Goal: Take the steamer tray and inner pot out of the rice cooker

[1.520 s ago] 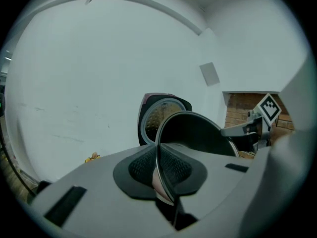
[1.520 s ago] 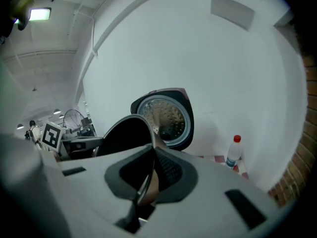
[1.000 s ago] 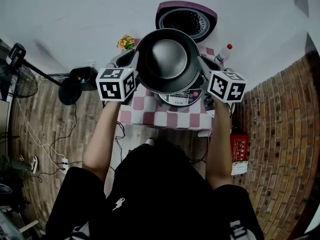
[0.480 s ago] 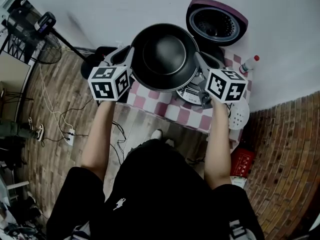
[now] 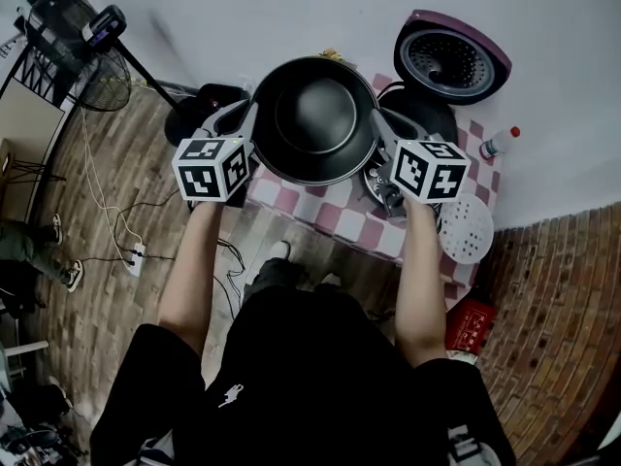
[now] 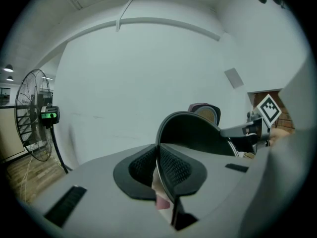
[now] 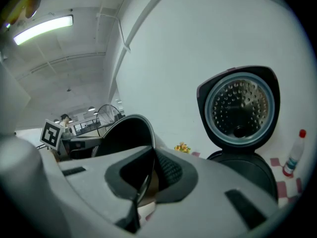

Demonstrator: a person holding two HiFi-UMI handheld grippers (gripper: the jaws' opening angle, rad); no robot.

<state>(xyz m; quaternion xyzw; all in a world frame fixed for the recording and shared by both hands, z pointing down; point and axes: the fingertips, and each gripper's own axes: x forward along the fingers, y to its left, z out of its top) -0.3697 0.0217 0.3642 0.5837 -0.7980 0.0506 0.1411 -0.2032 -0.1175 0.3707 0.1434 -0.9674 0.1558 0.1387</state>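
Brick-pattern floor and white wall, small checked table pushed against the wall. The inner pot hangs in the air between the two grippers, held by its rim. The left gripper is pinched on the pot's left rim and the right gripper on its right rim; each gripper view shows the thin rim edge clamped between the ribbed pads. The rice cooker sits beyond and to the right of the right gripper, its lid up and its body no longer holding the pot. The steamer tray lies flat on the table just right of the right gripper's cube, so it is already out. A bottle stands further right and a fan stands off past the left gripper. Risk: both grips are narrow rim pinches, so if one hand leads or drops, the pot can tilt and slide out. It also hangs over the table's left side with floor close below, so a set-down too far left could tip it off the edge. Swinging back right could knock the open lid. Compared with a second ago, the pot was right over the cooker body; now it is carried off to the left and the cooker opening is uncovered. The tray has also come into the head view.
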